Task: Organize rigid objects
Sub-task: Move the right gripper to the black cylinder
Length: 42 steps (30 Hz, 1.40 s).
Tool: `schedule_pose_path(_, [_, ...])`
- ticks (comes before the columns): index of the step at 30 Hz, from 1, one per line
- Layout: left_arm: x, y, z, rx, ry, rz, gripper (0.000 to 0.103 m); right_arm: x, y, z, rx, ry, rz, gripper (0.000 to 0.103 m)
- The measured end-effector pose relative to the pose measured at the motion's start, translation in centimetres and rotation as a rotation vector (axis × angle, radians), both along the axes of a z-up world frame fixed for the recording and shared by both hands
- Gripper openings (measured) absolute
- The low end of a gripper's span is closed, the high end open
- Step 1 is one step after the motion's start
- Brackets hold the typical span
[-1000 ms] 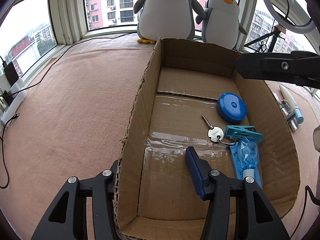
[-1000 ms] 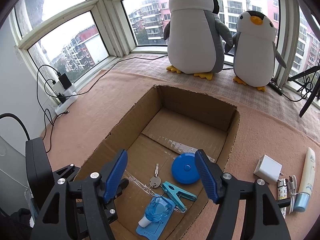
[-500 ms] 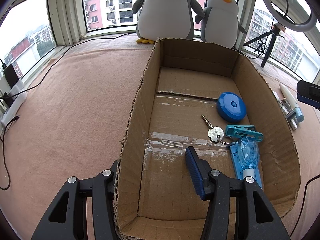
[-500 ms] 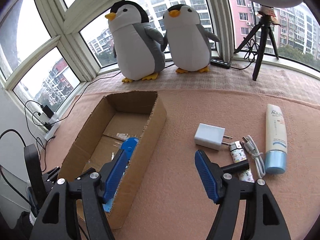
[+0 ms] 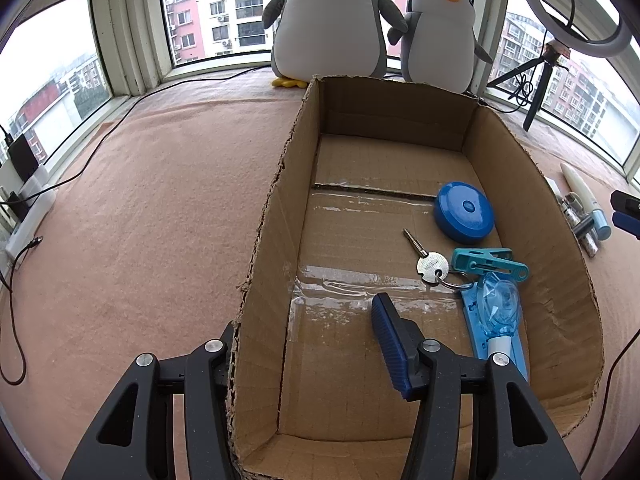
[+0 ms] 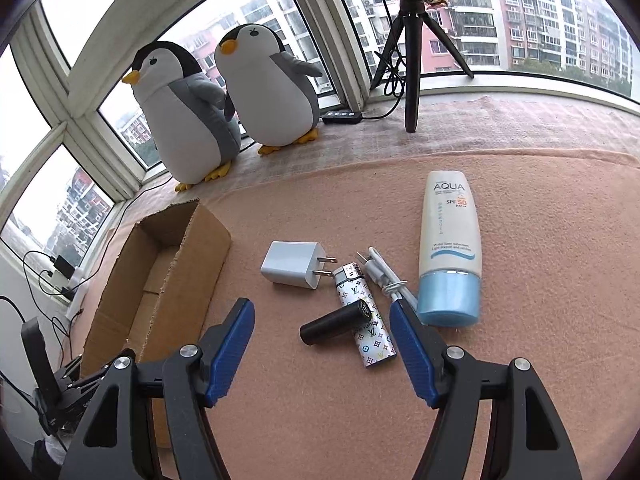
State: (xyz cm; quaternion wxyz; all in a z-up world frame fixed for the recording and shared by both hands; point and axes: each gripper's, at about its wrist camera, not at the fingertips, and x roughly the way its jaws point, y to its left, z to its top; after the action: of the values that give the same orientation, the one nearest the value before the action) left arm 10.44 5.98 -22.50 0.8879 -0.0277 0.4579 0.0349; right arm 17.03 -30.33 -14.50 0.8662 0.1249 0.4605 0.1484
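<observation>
An open cardboard box (image 5: 276, 216) lies on the pink carpet. In it are a blue round tape measure (image 5: 464, 212), a key (image 5: 428, 260), a teal clothespin (image 5: 488, 262) and a blue packaged item (image 5: 498, 316). My left gripper (image 5: 304, 320) is open and straddles the box's left wall, one finger outside and one inside. My right gripper (image 6: 320, 312) is open, low over a black cylinder (image 6: 336, 324) that rests across a patterned lighter (image 6: 366, 328). Beside them lie a white charger (image 6: 294, 264), a white cable (image 6: 386, 276) and a sunscreen tube (image 6: 450, 244).
Two plush penguins (image 6: 188, 116) stand on the window ledge behind the box. A black tripod (image 6: 412, 52) stands at the back right. Cables and a power strip (image 5: 28, 216) run along the left wall. The box (image 6: 160, 264) is left of the loose items.
My right gripper has swung from above the box to the right, over the loose items on the carpet. The left gripper and the box contents have stayed put.
</observation>
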Motion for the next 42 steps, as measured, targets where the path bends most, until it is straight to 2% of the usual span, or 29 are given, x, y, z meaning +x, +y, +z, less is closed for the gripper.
schedule_pose_path(13, [0.0, 0.1, 0.0, -0.003, 0.0, 0.0, 0.056, 1.5, 1.9, -1.7, -0.053, 0.041, 0.067, 0.066])
schedule_pose_path(24, [-0.2, 0.4, 0.0, -0.009, -0.003, 0.003, 0.057, -1.1, 4.4, -2.7, -0.022, 0.087, 0.181, 0.066])
schedule_pose_path(29, [-0.3, 0.3, 0.0, -0.007, -0.004, 0.003, 0.057, -1.8, 4.7, -2.7, -0.1, 0.042, 0.175, 0.066])
schedule_pose_path(34, [-0.3, 0.3, 0.0, -0.005, -0.004, 0.002, 0.057, -0.7, 5.0, -2.1, -0.158, 0.004, 0.207, 0.066])
schedule_pose_path(39, [-0.3, 0.4, 0.0, -0.006, -0.003, 0.002, 0.057, 0.9, 6.3, -3.1, -0.237, 0.025, 0.293, 0.065])
schedule_pose_path(42, [-0.3, 0.3, 0.0, -0.007, -0.003, 0.003, 0.056, 1.4, 6.8, -3.7, -0.271, 0.044, 0.339, 0.058])
